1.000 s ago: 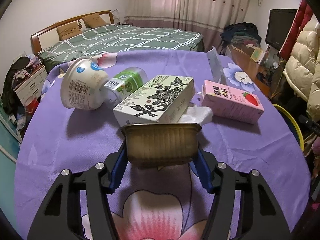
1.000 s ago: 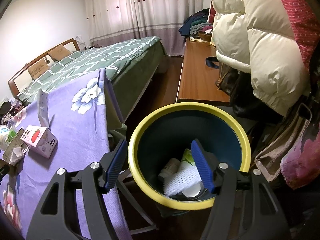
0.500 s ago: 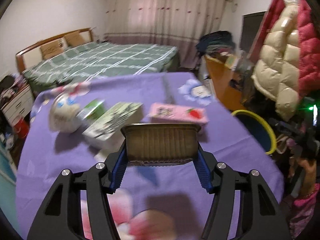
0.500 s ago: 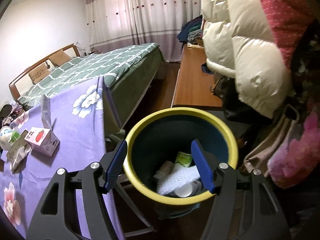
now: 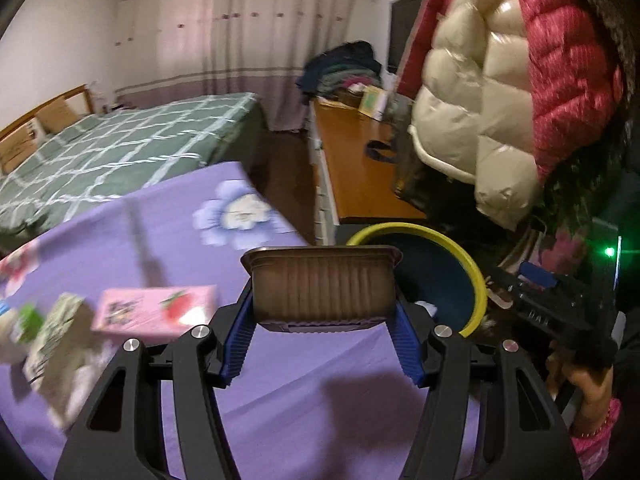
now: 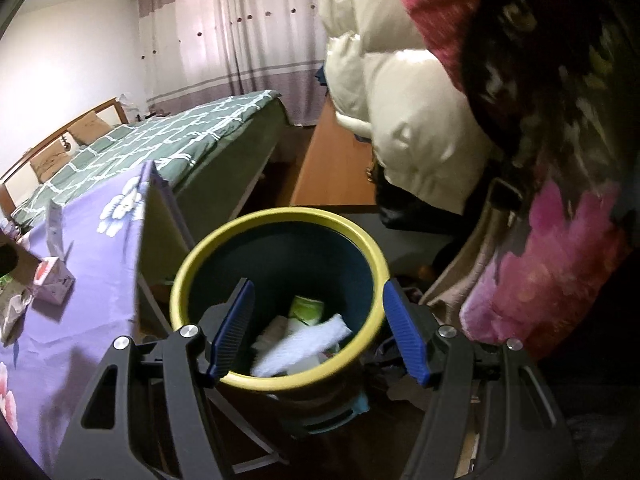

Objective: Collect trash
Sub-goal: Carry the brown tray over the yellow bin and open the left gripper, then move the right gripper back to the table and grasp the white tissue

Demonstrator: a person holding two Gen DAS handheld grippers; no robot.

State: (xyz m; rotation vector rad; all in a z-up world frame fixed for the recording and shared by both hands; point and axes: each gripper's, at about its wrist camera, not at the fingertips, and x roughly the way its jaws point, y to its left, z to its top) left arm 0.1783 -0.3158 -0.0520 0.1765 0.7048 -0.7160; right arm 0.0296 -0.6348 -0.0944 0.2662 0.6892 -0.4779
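L gripper (image 5: 322, 334) clamped on brown plastic tray (image 5: 322, 286), tray's long axis crosswise between the pads. Tray sits above the purple table (image 5: 280, 380), not over the bin (image 5: 474, 276) yet; bin is just ahead-right of it, off the table edge. R gripper (image 6: 316, 330) hangs over bin, jaws apart, nothing in them. L does the drop. Pink carton (image 5: 154, 312) left of bin, on table.

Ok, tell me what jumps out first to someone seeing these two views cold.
First, the brown ribbed plastic tray clamped in the left tongs, held above the purple flowered tablecloth. Next, the yellow-rimmed dark bin beside the table, already holding white and green scraps, with the empty right tongs hovering over it. A pink strawberry carton lies on the cloth to the left.
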